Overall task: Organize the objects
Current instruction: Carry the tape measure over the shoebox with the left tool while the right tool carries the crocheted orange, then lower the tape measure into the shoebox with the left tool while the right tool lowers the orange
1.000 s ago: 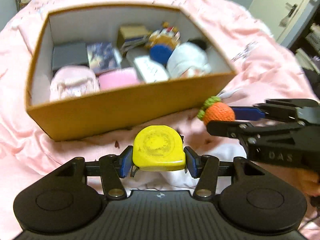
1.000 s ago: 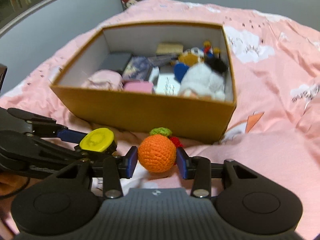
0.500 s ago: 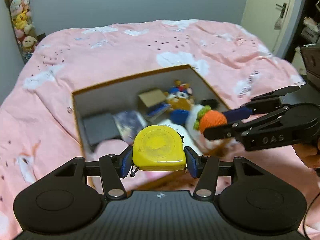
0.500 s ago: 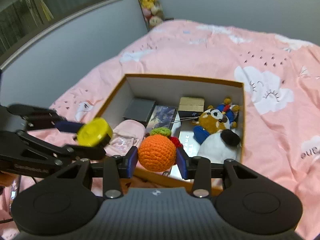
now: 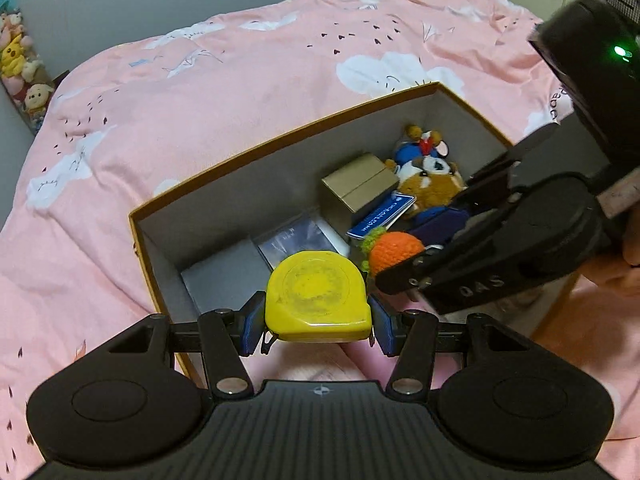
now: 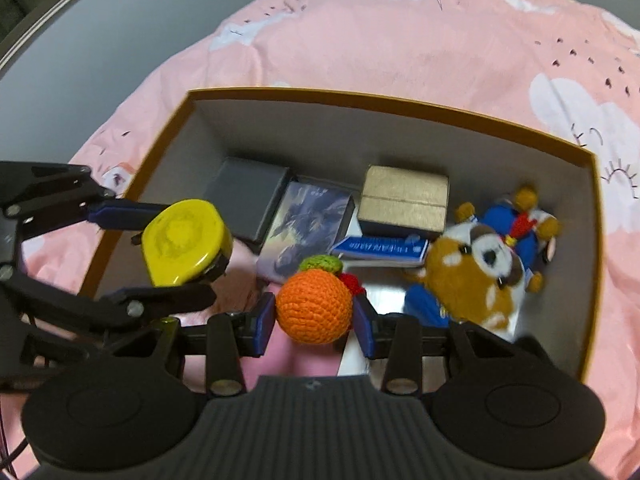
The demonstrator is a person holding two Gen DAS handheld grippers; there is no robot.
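Observation:
My left gripper (image 5: 316, 330) is shut on a yellow tape measure (image 5: 317, 295) and holds it above the near left part of the open brown box (image 5: 280, 142). My right gripper (image 6: 314, 326) is shut on an orange crocheted ball (image 6: 314, 306) with a green top, held above the middle of the box (image 6: 384, 100). The tape measure also shows in the right wrist view (image 6: 182, 242), and the orange ball in the left wrist view (image 5: 394, 250). The two grippers are side by side, close together.
Inside the box lie a plush toy (image 6: 476, 270), a gold box (image 6: 404, 202), a blue card (image 6: 382, 248), a dark picture case (image 6: 310, 224), a grey case (image 6: 250, 194) and something pink (image 6: 248, 264). The box sits on a pink bedspread (image 5: 200, 92).
Both grippers have risen from in front of the box and moved forward over it, carrying the tape measure and the orange ball. The views now look down into the box.

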